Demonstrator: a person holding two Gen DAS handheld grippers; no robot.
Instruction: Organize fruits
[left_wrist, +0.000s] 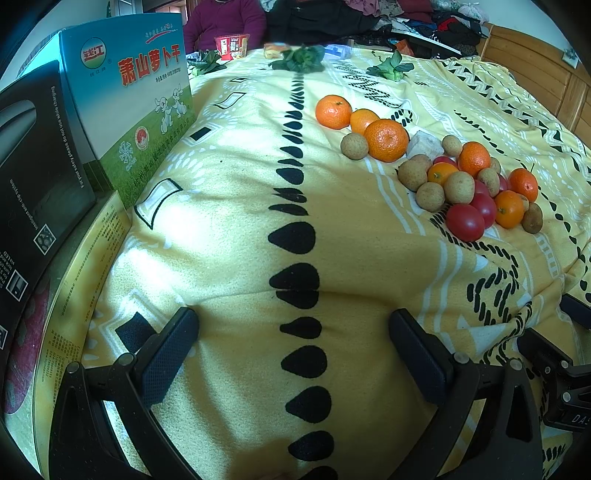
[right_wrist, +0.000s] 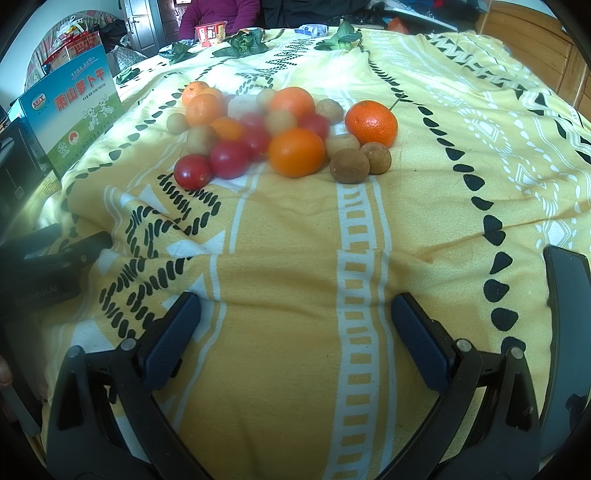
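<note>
A mixed pile of fruit lies on the yellow patterned cloth (left_wrist: 229, 229): several mandarins (left_wrist: 386, 140), brown longans (left_wrist: 459, 187) and red cherry tomatoes (left_wrist: 464, 222). In the right wrist view the same pile holds a large mandarin (right_wrist: 371, 123) at the right, an orange one (right_wrist: 296, 152) in front, tomatoes (right_wrist: 192, 171) at the left and longans (right_wrist: 349, 165). My left gripper (left_wrist: 293, 332) is open and empty, well short and left of the pile. My right gripper (right_wrist: 295, 317) is open and empty, short of the pile.
A blue-green carton (left_wrist: 129, 99) and a black box (left_wrist: 33, 177) stand at the left edge. Leafy greens (left_wrist: 299, 59) and a red snack cup (left_wrist: 232, 46) sit at the far end by a seated person. A dark phone (right_wrist: 569, 314) lies at the right.
</note>
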